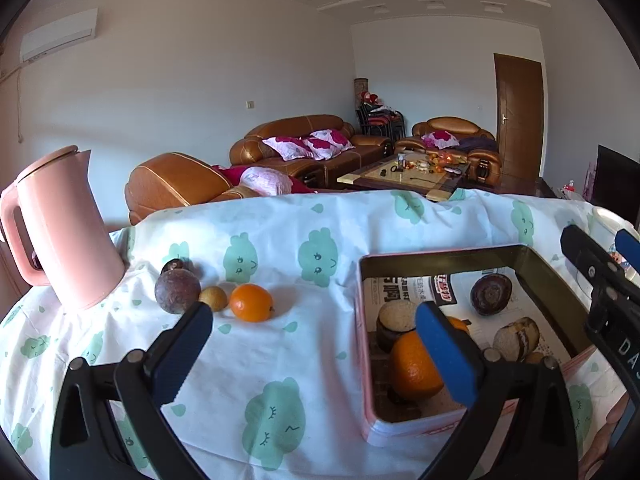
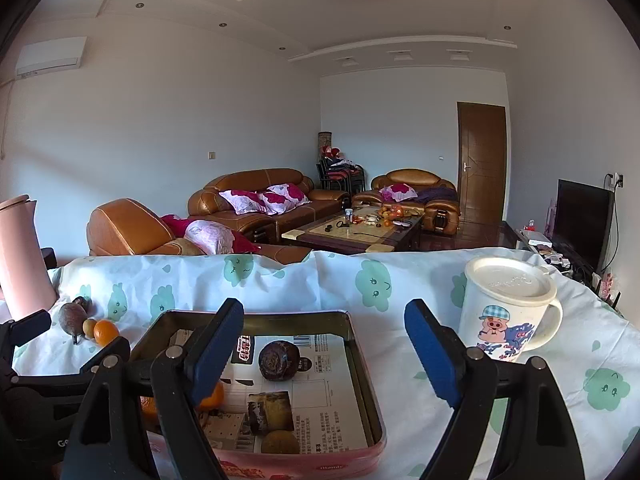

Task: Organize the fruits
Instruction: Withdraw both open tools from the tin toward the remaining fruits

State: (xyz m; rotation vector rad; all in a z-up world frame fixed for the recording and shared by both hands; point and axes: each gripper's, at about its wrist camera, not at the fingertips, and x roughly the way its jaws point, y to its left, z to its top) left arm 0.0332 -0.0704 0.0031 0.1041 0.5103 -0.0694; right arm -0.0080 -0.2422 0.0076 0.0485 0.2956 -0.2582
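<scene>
A pink tin tray lined with printed paper sits on the cloud-print cloth; it also shows in the right wrist view. In it lie an orange and a dark purple fruit, the latter also in the right wrist view. On the cloth to the left lie a small orange, a small tan fruit and a large purple fruit. My left gripper is open and empty, near the tray's left side. My right gripper is open and empty above the tray.
A pink kettle stands at the left behind the loose fruits. A white lidded mug with a pig cartoon stands right of the tray. The table's far edge runs behind them, with sofas and a coffee table beyond.
</scene>
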